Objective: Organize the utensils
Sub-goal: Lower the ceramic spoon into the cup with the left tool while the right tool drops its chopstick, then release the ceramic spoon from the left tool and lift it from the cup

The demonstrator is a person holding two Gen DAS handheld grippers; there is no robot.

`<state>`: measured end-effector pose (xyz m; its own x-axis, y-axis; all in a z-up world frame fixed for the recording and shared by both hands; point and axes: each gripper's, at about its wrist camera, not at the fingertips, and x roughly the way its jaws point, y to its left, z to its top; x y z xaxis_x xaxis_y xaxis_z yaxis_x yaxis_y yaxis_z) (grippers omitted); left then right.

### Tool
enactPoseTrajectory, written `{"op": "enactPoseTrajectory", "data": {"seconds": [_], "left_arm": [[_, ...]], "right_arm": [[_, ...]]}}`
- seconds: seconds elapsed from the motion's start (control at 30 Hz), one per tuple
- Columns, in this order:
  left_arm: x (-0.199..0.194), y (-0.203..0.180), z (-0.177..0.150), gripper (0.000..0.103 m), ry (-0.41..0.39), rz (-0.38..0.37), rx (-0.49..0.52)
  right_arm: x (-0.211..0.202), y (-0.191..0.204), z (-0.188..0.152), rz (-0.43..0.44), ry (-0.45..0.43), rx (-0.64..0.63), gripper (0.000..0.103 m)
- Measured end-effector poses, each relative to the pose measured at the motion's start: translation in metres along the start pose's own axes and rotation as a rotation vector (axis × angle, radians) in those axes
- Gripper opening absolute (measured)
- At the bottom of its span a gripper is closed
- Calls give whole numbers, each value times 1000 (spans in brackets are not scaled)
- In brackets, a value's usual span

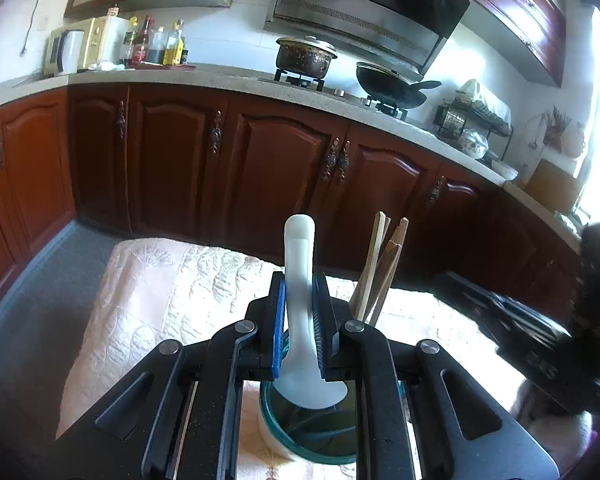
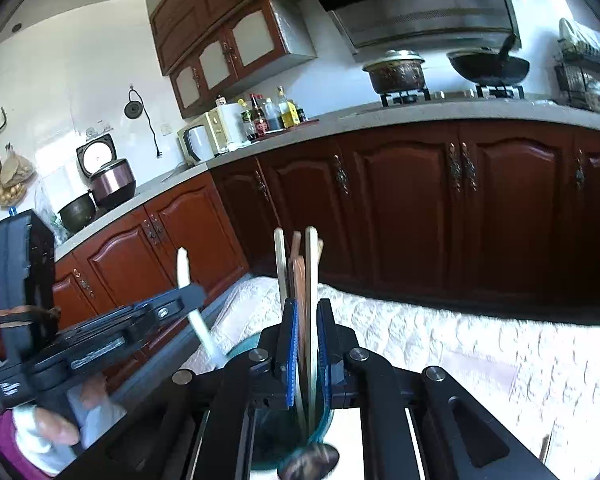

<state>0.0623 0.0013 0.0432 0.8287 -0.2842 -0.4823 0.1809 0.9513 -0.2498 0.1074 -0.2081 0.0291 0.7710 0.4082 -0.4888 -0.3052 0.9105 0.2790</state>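
Observation:
My left gripper [image 1: 299,292] is shut on a white rice paddle [image 1: 299,264], handle up, its blade just above the rim of a teal glass jar [image 1: 312,436] right below me. Several wooden chopsticks [image 1: 380,268] stand to its right. My right gripper [image 2: 307,312] is shut on those chopsticks [image 2: 304,264], upright, their lower ends inside the teal jar [image 2: 320,428]. In the right wrist view the left gripper [image 2: 188,294] shows at the left, holding the paddle [image 2: 190,300].
The jar stands on a table with a white quilted cloth [image 1: 160,300]. Dark wooden cabinets [image 1: 284,172] run behind it, under a counter with a pot [image 1: 305,56], a wok [image 1: 392,84] and bottles [image 1: 156,44]. A dark spoon-like thing [image 2: 312,464] lies by the jar.

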Motion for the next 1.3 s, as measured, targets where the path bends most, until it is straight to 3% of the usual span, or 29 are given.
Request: {"op": "enactPoseTrajectory", "data": {"seconds": [0.17,0.3,0.4,0.53,0.7,0.87,1.1,1.17,1.3], "left_arm": [[6,-17,-12,12,-24,33,89],[14,-22,-18,12,4,34,159],[12,-19,-18,12,8,37,174],[12,-11,-22,13,43,37,164],[12,5,-29,21,93,27,136],[1,12,-23,43,93,-1,76],[-13,4,-16,45,68,-43,33],[-10,-5,-17,45,85,-16,67],[19,-19,-30,45,201,93,166]], "right_arm": [[-18,-7,-9,1,0,40,9],[-27,-11,-14,-7,12,44,19],[-34,-15,-16,-13,11,57,21],[-42,-22,-19,-22,7,93,24],[-54,-29,-26,-40,16,118,25],[-69,-37,-30,-63,8,146,32],[-79,-39,-37,-80,28,162,33],[-79,-39,-39,-81,33,170,33],[-80,-38,-41,-67,35,183,33]]}}
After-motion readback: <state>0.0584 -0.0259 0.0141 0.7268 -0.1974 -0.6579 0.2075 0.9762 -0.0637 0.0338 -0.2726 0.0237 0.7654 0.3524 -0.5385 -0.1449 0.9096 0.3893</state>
